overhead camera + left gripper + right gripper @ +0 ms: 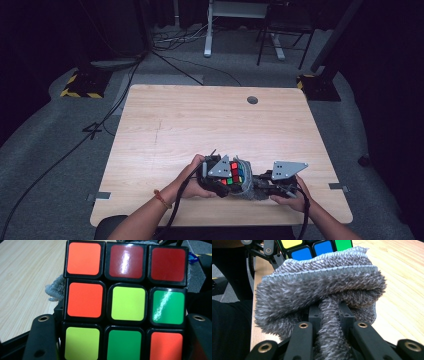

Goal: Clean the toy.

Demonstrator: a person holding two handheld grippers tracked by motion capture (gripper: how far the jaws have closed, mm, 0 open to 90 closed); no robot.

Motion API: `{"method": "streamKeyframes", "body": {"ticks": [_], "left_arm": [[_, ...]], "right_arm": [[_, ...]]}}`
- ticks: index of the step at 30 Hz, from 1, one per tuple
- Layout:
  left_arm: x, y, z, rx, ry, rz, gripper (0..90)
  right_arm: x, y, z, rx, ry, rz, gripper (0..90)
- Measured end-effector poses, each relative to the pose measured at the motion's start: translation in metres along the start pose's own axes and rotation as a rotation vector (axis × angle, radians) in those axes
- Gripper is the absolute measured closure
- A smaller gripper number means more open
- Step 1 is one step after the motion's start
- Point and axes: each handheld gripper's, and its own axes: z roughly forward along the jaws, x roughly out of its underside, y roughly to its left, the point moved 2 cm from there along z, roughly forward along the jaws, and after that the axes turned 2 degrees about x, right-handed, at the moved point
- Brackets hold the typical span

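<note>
Puzzle cube point(234, 173) clamped in left tongs point(223, 176); grey cloth point(246, 184), pinched in right tongs point(260, 183), presses its right-hand face above the worktop point(200, 120).

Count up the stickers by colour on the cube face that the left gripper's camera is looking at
Cube face, left gripper view:
Orange: 3
Dark red: 2
Yellow-green: 2
Green: 2
Total: 9
</note>
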Motion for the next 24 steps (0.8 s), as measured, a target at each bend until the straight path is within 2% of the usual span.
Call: {"method": "streamKeyframes", "body": {"ticks": [4, 6, 9, 11, 12, 13, 16, 19, 22, 24], "left_arm": [[0.000, 0.000, -0.001, -0.021, 0.017, 0.001, 32.5], [0.001, 0.001, -0.003, -0.002, 0.011, -0.006, 32.9], [0.004, 0.001, 0.000, -0.043, 0.071, 0.011, 32.9], [0.005, 0.002, 0.003, -0.036, 0.082, 0.012, 33.0], [0.004, 0.000, 0.005, -0.046, 0.096, 0.023, 33.0], [0.003, -0.001, 0.008, -0.038, 0.098, 0.028, 33.0], [0.001, -0.005, 0.014, -0.027, 0.110, 0.039, 33.0], [0.000, -0.006, 0.016, -0.027, 0.120, 0.050, 32.9], [0.001, -0.004, 0.011, -0.015, 0.094, 0.026, 33.0], [-0.001, -0.005, 0.008, -0.023, 0.086, 0.038, 33.0]], "right_arm": [[0.000, 0.001, -0.004, 0.031, 0.005, -0.023, 78.2], [-0.001, 0.000, -0.009, 0.045, -0.001, -0.029, 78.2], [-0.002, -0.004, -0.021, 0.062, -0.033, -0.025, 78.3], [-0.004, -0.007, -0.029, 0.070, -0.065, -0.018, 78.3], [-0.005, -0.008, -0.031, 0.054, -0.089, -0.012, 78.3], [-0.007, -0.007, -0.033, 0.039, -0.108, -0.012, 78.3], [-0.012, 0.000, -0.029, 0.006, -0.121, -0.043, 78.2], [-0.018, 0.006, -0.019, -0.001, -0.102, -0.069, 78.2], [-0.019, 0.004, -0.013, 0.047, -0.056, -0.069, 78.3], [-0.012, -0.001, -0.008, 0.074, -0.010, -0.050, 78.3]]}}
